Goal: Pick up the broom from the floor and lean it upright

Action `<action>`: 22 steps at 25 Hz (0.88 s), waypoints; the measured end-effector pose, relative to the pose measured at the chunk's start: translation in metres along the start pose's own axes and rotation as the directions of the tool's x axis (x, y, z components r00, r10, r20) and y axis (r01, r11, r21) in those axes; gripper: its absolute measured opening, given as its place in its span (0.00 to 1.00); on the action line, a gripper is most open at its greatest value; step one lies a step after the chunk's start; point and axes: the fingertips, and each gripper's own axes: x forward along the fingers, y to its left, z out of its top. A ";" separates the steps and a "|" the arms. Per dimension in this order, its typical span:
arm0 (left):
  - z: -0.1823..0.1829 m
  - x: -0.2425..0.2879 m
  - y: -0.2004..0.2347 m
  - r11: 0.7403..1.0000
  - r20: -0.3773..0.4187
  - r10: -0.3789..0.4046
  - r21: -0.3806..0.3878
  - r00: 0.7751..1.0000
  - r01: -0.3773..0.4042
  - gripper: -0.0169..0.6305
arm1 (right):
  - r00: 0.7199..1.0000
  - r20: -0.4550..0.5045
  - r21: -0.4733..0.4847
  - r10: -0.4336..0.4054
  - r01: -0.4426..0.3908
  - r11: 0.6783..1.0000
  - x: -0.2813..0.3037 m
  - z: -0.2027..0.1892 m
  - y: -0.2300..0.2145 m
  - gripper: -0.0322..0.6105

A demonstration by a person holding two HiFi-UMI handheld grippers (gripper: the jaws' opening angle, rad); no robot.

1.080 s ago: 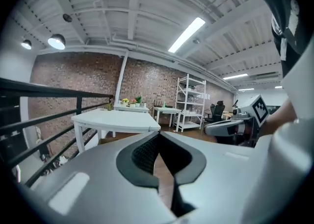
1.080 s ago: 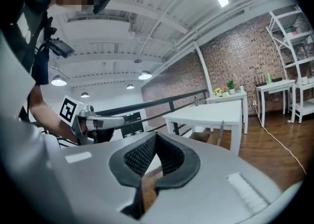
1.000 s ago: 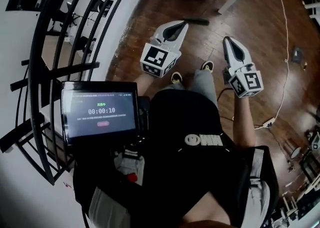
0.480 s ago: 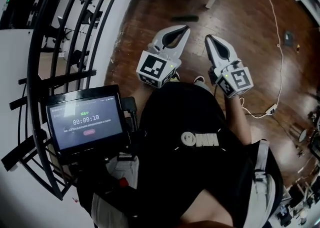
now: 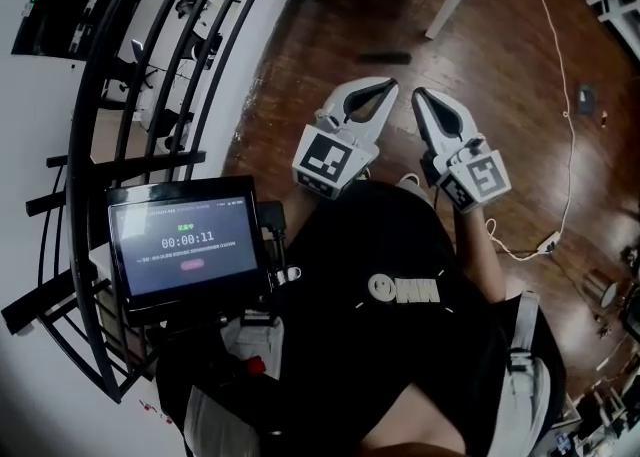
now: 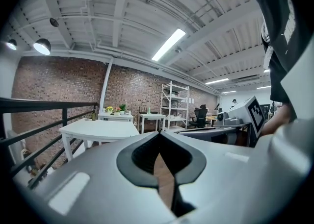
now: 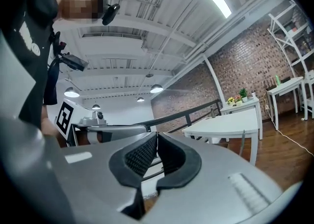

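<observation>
Nothing of the task is done yet, as I read it. Closest in, at the person's 10 o'clock, a lit screen (image 5: 185, 245) sits at chest height. Just ahead at 12, the left gripper (image 5: 388, 87) and right gripper (image 5: 420, 97) are held side by side, each with its jaws pressed together on nothing. Farther out at 12, what I take for the broom (image 5: 385, 57), a dark long shape too small to be sure of, lies flat on the wooden floor (image 5: 500, 75). Reaching, gripping, lifting and leaning are all left to do. Only the head view shows it. The gripper views look level across a white table (image 6: 98, 130) to a brick wall (image 6: 64, 90).
</observation>
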 end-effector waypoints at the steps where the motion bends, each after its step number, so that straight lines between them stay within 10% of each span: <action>1: 0.000 -0.001 0.001 1.000 0.001 0.003 0.001 1.000 -0.003 0.05 | 1.000 -0.008 -0.003 0.003 -0.003 1.000 0.000 -0.002 0.000 0.05; 22: 0.002 0.002 -0.013 0.999 0.019 -0.046 -0.009 0.999 0.046 0.05 | 0.994 -0.052 -0.046 -0.092 0.089 0.995 -0.018 -0.012 -0.008 0.05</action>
